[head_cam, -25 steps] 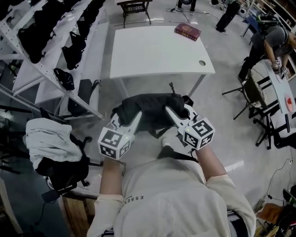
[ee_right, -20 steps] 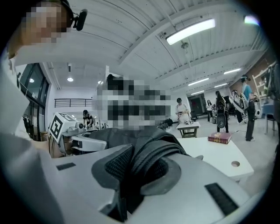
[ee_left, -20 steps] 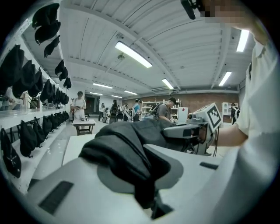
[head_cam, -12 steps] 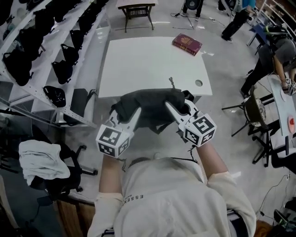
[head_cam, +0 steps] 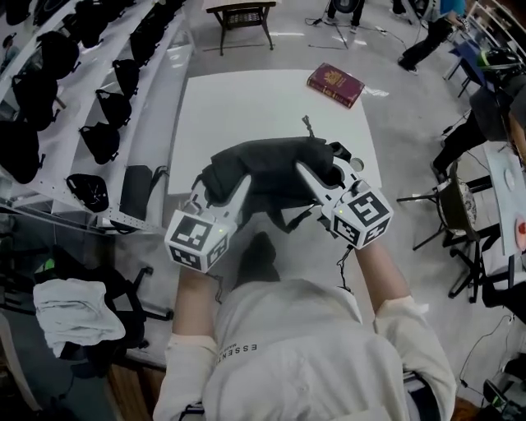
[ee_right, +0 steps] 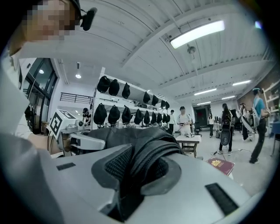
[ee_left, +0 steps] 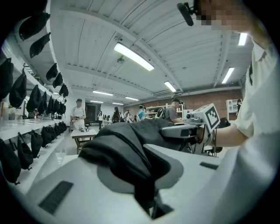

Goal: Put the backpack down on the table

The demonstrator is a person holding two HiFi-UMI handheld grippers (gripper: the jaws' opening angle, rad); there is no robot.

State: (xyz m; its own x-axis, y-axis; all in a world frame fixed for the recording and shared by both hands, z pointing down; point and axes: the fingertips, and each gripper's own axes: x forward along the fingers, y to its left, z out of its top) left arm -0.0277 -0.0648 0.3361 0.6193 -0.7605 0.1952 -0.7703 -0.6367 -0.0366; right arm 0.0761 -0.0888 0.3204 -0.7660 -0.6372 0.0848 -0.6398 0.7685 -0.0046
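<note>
Black backpack (head_cam: 271,163), white table (head_cam: 238,107), maroon book (head_cam: 334,84) — left tool (head_cam: 244,182) and right tool (head_cam: 302,171) white, black-and-white square markers (head_cam: 197,239).

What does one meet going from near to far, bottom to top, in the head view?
White cloth → backpack → red book → small dark table.

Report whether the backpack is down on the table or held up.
Held: left gripper and right gripper clamp the backpack over the table's edge. Whether it touches the tabletop: cannot tell.
</note>
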